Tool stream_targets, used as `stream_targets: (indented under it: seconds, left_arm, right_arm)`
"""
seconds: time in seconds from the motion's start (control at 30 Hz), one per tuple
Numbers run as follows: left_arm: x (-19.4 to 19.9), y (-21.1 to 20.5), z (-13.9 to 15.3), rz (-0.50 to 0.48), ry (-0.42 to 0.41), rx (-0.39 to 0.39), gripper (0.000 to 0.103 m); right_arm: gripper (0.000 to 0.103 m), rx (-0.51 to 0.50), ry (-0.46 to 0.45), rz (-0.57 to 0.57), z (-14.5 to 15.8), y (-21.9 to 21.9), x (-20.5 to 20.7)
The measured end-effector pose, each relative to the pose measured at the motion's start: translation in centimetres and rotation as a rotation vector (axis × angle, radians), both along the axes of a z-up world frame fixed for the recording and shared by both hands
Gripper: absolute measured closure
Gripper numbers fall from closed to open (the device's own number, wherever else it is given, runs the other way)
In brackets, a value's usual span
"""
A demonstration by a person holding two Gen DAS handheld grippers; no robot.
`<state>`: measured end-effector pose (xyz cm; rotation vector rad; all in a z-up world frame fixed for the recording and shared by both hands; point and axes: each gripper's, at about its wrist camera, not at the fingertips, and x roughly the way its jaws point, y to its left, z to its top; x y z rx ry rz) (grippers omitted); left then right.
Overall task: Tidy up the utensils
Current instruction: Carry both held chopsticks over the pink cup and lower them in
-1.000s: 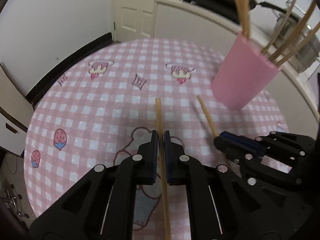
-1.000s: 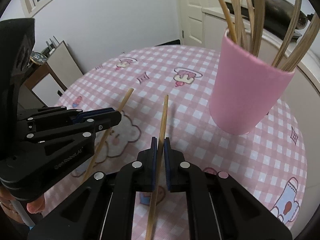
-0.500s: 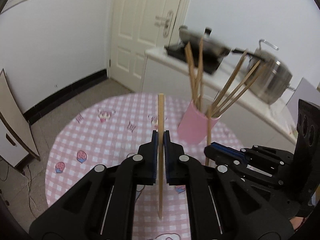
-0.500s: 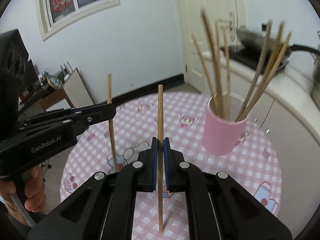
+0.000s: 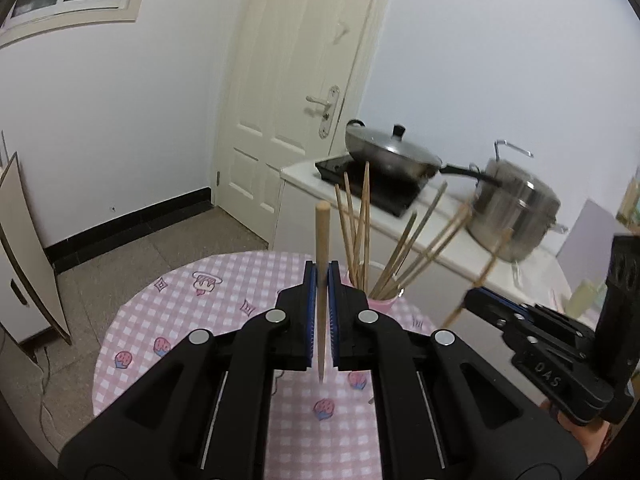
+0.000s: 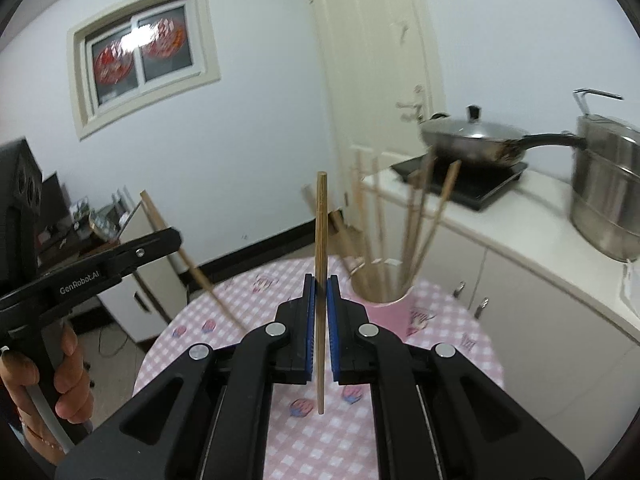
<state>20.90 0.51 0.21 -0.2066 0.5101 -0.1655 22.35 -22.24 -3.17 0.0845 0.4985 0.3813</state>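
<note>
My left gripper (image 5: 321,276) is shut on a wooden chopstick (image 5: 321,236) that stands upright between its blue pads, high above the table. My right gripper (image 6: 320,286) is shut on a second chopstick (image 6: 321,220), also upright. A pink cup (image 6: 390,310) with several chopsticks (image 6: 412,224) in it stands on the round pink checked table (image 6: 352,432), just right of and beyond both grippers; in the left wrist view the pink cup (image 5: 384,302) is mostly hidden behind my gripper. Each gripper shows in the other's view: the right gripper (image 5: 472,300) at the right, the left gripper (image 6: 172,236) at the left.
A white counter (image 5: 448,236) behind the table carries a black cooktop with a lidded wok (image 5: 388,152) and a steel pot (image 5: 516,216). A cream door (image 5: 300,92) is beyond. A hand (image 6: 60,368) holds the left gripper's handle. A low cabinet (image 6: 136,280) stands left.
Both grippers have risen from low over the tablecloth and tilted up, carrying their chopsticks. The cup now sits lower and smaller in view.
</note>
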Motion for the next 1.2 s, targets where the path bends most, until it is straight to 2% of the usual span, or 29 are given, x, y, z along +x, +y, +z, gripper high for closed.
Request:
stream_targets:
  seconds: [0.27, 0.47, 0.77, 0.97, 1.1, 1.2]
  left_arm:
    - [2.3, -1.9, 2.2, 0.016, -0.058, -0.018, 0.097]
    - [4.4, -2.9, 3.2, 0.054, -0.111, -0.004, 0.097]
    - [7.2, -3.1, 3.8, 0.115, -0.175, -0.075, 0.097]
    - [8.8, -3.8, 3.0, 0.112, -0.183, -0.095, 0.097]
    - [9.8, -4.1, 1.2, 0.094, -0.147, -0.095, 0.097]
    - [10.3, -4.1, -0.1, 0.081, -0.119, -0.101, 0.097]
  right_arm:
    - [0.098, 0.058, -0.070, -0.097, 1.2, -4.1, 1.8]
    - [0.098, 0.088, -0.126, -0.094, 1.6, -4.1, 2.7]
    - [0.098, 0.067, -0.204, -0.096, 2.7, -3.3, 5.1]
    - [0.098, 0.037, -0.219, -0.093, 2.2, -2.8, 6.3]
    - [0.098, 0.028, -0.205, -0.085, 1.1, -2.6, 7.0]
    - [0.098, -0.001, -0.235, -0.087, 1.1, -2.3, 6.4]
